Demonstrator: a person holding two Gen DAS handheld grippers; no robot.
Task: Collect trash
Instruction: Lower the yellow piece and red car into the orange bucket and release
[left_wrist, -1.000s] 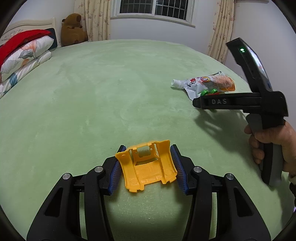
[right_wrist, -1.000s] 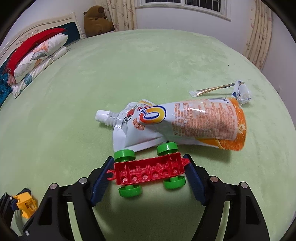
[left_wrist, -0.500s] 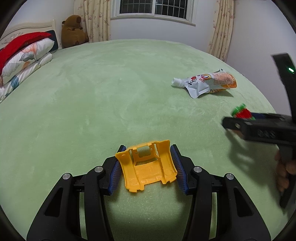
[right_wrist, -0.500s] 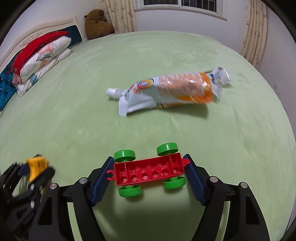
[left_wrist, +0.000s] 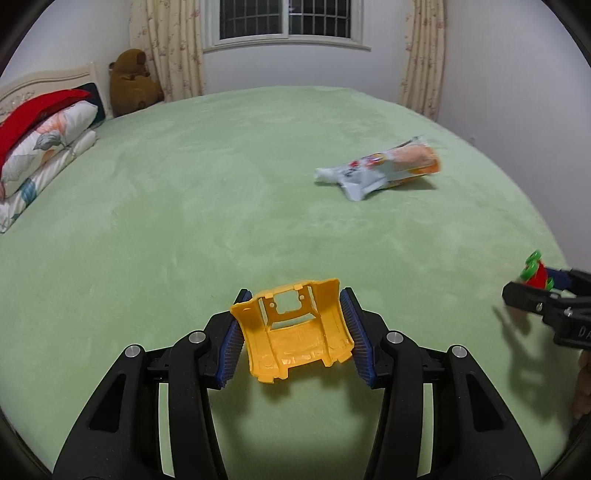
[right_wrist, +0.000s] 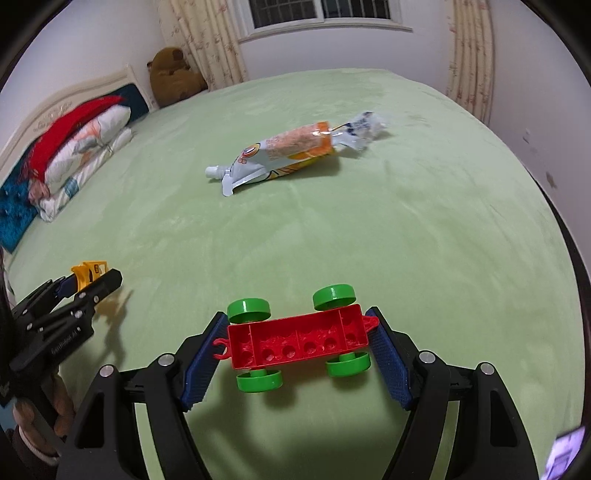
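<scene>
My left gripper (left_wrist: 293, 332) is shut on a yellow plastic toy shell (left_wrist: 295, 332), held above the green bedspread (left_wrist: 184, 221). My right gripper (right_wrist: 295, 347) is shut on a red toy chassis with green wheels (right_wrist: 299, 343). An orange and white drink pouch (left_wrist: 384, 168) lies flat on the bed, far ahead of both grippers; it also shows in the right wrist view (right_wrist: 280, 153), with a crumpled clear wrapper (right_wrist: 362, 129) just behind it. The right gripper shows at the right edge of the left wrist view (left_wrist: 535, 284), the left gripper at the left of the right wrist view (right_wrist: 88, 277).
Pillows and a red blanket (left_wrist: 40, 133) are stacked at the bed's left end by the headboard. A brown teddy bear (left_wrist: 133, 83) sits in the far corner. Curtains and a window line the far wall. The bed's right edge drops off near the wall.
My right gripper has pulled back from the pouch with the red chassis, toward the near right of the bed. My left gripper still holds the yellow shell and has tilted up slightly.
</scene>
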